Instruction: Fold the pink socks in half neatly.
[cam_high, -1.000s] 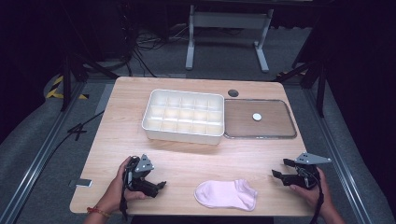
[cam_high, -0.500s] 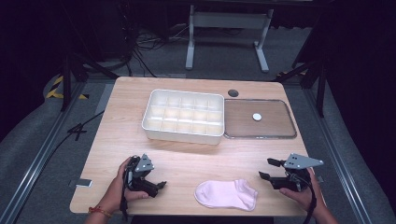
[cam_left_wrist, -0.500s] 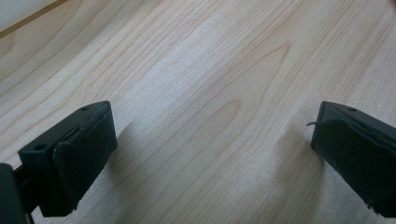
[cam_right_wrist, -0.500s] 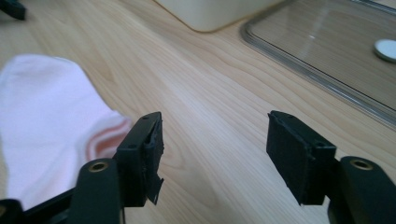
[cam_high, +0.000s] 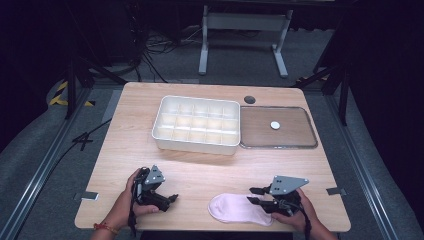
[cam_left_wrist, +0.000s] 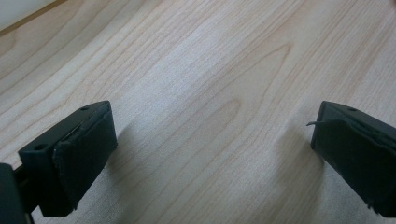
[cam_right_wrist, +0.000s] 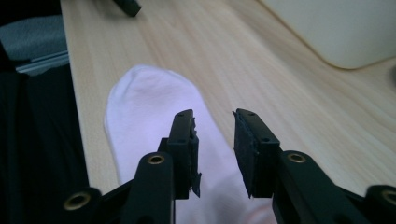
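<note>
Now the right gripper (cam_right_wrist: 214, 140), jaws narrowing but empty, hovers over the pink sock (cam_right_wrist: 154, 121).

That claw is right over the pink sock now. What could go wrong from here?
The right claw has just been narrowing over the sock but isn't pinching it yet; it might close on air or catch only a thin fold that slips out. The sock lies near the table edge, so a nudge could push it off.
</note>
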